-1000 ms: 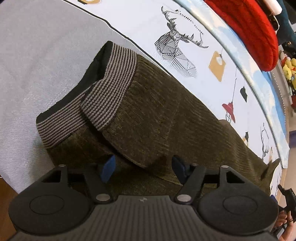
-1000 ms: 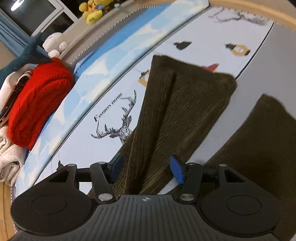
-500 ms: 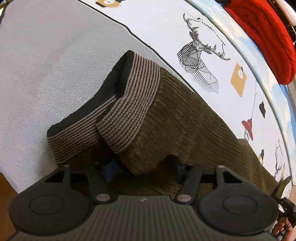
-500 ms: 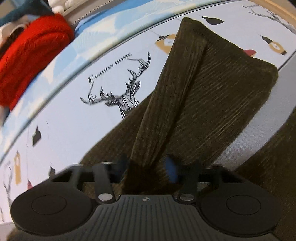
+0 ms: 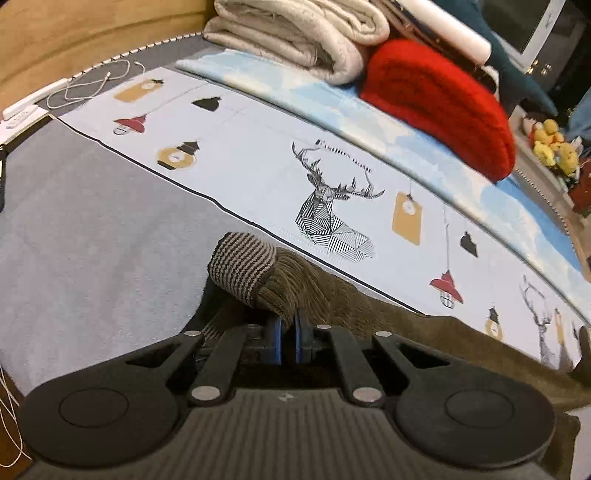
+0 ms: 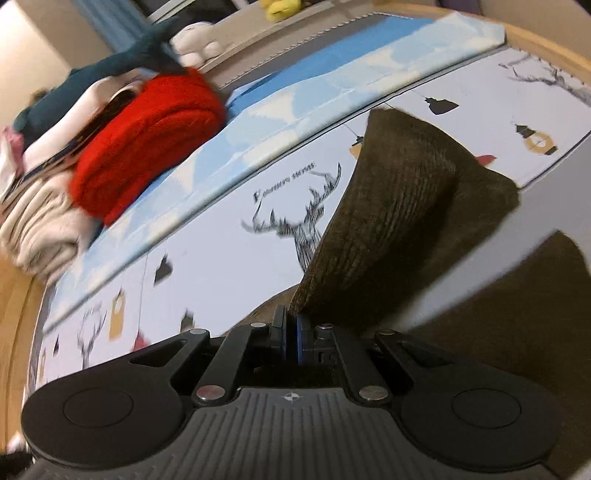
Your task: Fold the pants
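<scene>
Left wrist view, left to right: white cable (image 5: 92, 83) lies loose on the dark grey strip at far left, by the wooden headboard (image 5: 74, 33). Grey sheet (image 5: 92, 229) covers the near-left part of the bed. White printed cover (image 5: 258, 158) with lanterns and a deer drawing (image 5: 332, 206) runs across the middle. Folded cream blanket (image 5: 295, 33) sits at the top, red knit item (image 5: 439, 103) just beside it to the right, yellow plush toys (image 5: 554, 147) at far right.

Left gripper (image 5: 287, 325): jaws have just been closing and now clench the pants (image 5: 406, 325) right below the striped waistband (image 5: 242, 267). Olive corduroy is bunched between the blue pads (image 5: 276, 338). The waistband is lifted and folded over above the jaws. The rest of the pants trails off to the right across the bed.

Right wrist view, left to right: the blanket stack and red knit item are blurred at upper left, the deer print sits mid-frame, and the pants rise at right.

Right gripper (image 6: 290, 330): jaws have just been closing and now pinch a pants leg (image 6: 388, 221) at its edge. The leg rises up and away from the jaws, partly off the cover, its far end over the white print. Another part of the pants (image 6: 535, 332) lies at lower right on the grey sheet.
</scene>
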Available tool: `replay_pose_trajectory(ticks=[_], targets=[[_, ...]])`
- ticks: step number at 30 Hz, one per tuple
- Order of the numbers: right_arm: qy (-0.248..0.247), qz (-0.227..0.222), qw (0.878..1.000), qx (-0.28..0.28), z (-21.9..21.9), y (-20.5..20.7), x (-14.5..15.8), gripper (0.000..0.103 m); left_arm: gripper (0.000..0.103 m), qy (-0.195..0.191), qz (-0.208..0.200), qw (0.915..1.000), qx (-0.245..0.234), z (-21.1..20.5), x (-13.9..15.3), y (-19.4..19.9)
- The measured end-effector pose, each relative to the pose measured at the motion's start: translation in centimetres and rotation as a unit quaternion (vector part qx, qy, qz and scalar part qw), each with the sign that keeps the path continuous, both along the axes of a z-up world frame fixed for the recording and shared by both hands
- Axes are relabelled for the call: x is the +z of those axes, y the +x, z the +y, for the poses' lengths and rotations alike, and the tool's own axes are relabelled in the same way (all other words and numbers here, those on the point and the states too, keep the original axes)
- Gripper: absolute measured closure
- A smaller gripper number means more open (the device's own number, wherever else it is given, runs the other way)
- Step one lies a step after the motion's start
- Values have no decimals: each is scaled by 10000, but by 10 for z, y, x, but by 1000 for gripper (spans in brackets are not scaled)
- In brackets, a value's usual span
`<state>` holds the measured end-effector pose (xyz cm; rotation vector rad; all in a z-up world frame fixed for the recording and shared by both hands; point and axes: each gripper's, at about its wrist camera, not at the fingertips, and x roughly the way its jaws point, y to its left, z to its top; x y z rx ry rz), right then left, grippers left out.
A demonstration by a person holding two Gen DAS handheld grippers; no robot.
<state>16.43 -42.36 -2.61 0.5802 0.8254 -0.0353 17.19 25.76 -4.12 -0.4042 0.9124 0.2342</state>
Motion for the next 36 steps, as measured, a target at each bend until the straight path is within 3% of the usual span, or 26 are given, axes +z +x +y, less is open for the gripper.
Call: replay_pose_trajectory(ticks=[2,4,6,8,10,12,14,16,19,22,25,27,29,31,36], targets=[[-81,334,9991,232,1,-28,-6,99,96,-63,104,9999,-6,7,-2,-10],[-122,879,9941,617,3,-48,-23,98,96,-87,467,9989,-6,16,-13,-16],[-320,1579,9794,1219,7,-61,-45,95,95,-57,915,9958,-61,20,-27,-16],[-887,1843,9685,1419,5,-67,-55,93,92,-209,1263,9918,-69,24,-40,-14],[-980,1671,9747,1111,-13,-64,-51,91,86,-350,1377,9898,120,32,-44,-13],[-722,1341,9861,667,-33,-57,-43,83,71,-525,1402,9883,296,35,-47,-9],[-738,979,9919,335,-41,-47,-34,58,59,-704,1447,9860,435,37,-50,-6],[-938,724,9929,106,-40,-31,-30,50,55,-750,1538,9840,505,37,-55,-3],[-986,767,9922,39,-29,-3,-44,49,54,-718,1645,9822,551,37,-60,5],[-1273,1122,9851,272,-9,18,-69,49,53,-709,1715,9808,602,36,-63,9],[-2048,1412,9671,532,7,33,-90,50,53,-666,1764,9799,645,33,-65,12],[-2496,1467,9553,594,11,35,-94,57,53,-605,1793,9799,631,32,-65,14],[-2288,1316,9638,375,-2,31,-84,92,57,-486,1786,9811,567,28,-64,16],[-1853,1003,9775,-65,-19,17,-66,96,69,-316,1785,9823,469,24,-63,18],[-724,127,9906,-1157,-72,-52,-26,97,89,-22,1525,9881,205,17,-48,12]])
